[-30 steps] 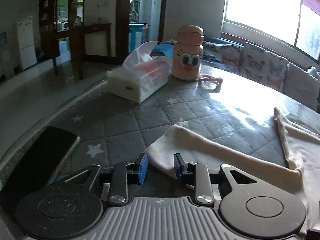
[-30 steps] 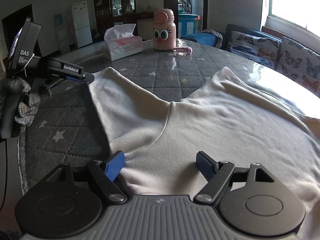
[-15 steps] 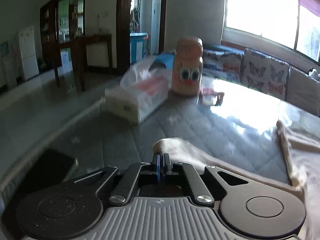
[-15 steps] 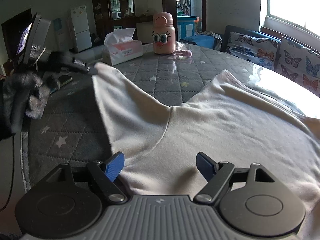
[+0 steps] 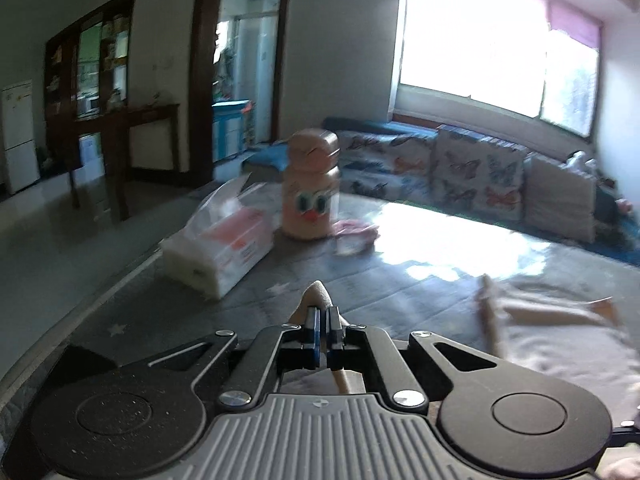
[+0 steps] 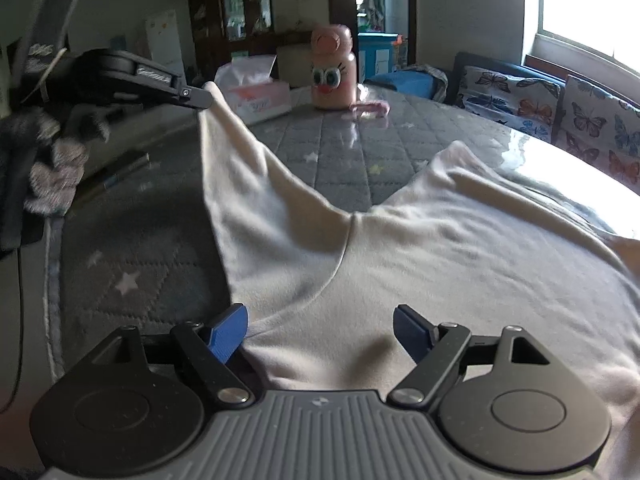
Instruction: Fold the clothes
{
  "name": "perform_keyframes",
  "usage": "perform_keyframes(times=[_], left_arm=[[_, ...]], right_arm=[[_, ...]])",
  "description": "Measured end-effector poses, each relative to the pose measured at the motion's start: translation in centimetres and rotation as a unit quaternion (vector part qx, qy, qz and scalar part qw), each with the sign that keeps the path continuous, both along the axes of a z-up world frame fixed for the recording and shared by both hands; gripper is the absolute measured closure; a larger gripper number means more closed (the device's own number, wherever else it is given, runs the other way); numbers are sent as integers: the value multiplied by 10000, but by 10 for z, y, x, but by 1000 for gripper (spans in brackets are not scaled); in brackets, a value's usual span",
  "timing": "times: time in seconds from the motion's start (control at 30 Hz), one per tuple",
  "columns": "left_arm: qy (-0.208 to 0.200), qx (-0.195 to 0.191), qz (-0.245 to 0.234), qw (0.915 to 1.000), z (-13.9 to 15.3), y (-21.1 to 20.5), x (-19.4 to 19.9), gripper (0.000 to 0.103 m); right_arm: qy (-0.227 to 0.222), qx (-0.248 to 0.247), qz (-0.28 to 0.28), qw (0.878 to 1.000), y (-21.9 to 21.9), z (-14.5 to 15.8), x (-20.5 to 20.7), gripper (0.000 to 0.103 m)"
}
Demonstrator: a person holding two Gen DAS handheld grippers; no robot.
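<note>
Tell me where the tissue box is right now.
The tissue box sits on the quilted table, left of centre in the left wrist view, just left of the pink cartoon bottle, beyond the left gripper.

The left gripper (image 5: 322,332), black with blue pads, is raised with its jaws pinched together on cloth; the right gripper (image 6: 320,326) rests low, jaws spread wide.

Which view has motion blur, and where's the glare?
Left wrist: motion-smeared throughout; tissue pack and pink bottle soft, window glare washing the tabletop. Right wrist: mostly sharp; only the left hand-held gripper lifting the sleeve blurs.
</note>
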State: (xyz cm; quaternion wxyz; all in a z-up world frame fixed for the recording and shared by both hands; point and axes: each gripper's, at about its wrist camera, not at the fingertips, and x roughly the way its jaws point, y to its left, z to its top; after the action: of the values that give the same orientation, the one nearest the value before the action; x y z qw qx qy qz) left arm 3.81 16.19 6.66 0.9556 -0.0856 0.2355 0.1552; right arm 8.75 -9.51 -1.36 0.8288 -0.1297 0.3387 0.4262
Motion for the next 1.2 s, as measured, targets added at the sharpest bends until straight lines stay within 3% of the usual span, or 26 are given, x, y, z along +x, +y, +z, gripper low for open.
perform_keyframes(times=[0.17, 0.37, 0.53, 0.67, 0.8, 0.87, 0.9, 0.93, 1.0, 1.2], left_arm=[[-311, -1, -634, 9975, 24, -43, -7, 100], [-466, -33, -1509, 9874, 33, -104, -4, 100], [-338, -68, -2181, 9753, 22, -153, 7, 100], [-60, 94, -2820, 9594, 5, -191, 14, 99], [356, 208, -3248, 9449, -15, -216, 15, 93], [460, 242, -3358, 9405, -22, -219, 9, 85], [512, 260, -3413, 9382, -25, -220, 6, 73], [565, 277, -3468, 9358, -29, -222, 3, 69], [579, 281, -3473, 9356, -31, -215, -3, 69], [550, 346, -2985, 9522, -28, -170, -24, 65]], right_arm=[[36, 272, -268, 9993, -27, 17, 3, 21], [169, 583, -959, 9935, -84, 31, 14, 24], [207, 742, -1607, 9840, -128, 35, 24, 29], [301, 842, -1977, 9762, -153, 33, 30, 32], [420, 968, -2226, 9692, -168, 29, 36, 33], [482, 1030, -2299, 9665, -172, 26, 38, 34], [518, 1064, -2315, 9656, -173, 25, 39, 34], [560, 1098, -2317, 9649, -172, 24, 40, 36], [646, 1144, -2275, 9649, -169, 22, 41, 38], [831, 985, -1905, 9732, -142, 13, 37, 45]])
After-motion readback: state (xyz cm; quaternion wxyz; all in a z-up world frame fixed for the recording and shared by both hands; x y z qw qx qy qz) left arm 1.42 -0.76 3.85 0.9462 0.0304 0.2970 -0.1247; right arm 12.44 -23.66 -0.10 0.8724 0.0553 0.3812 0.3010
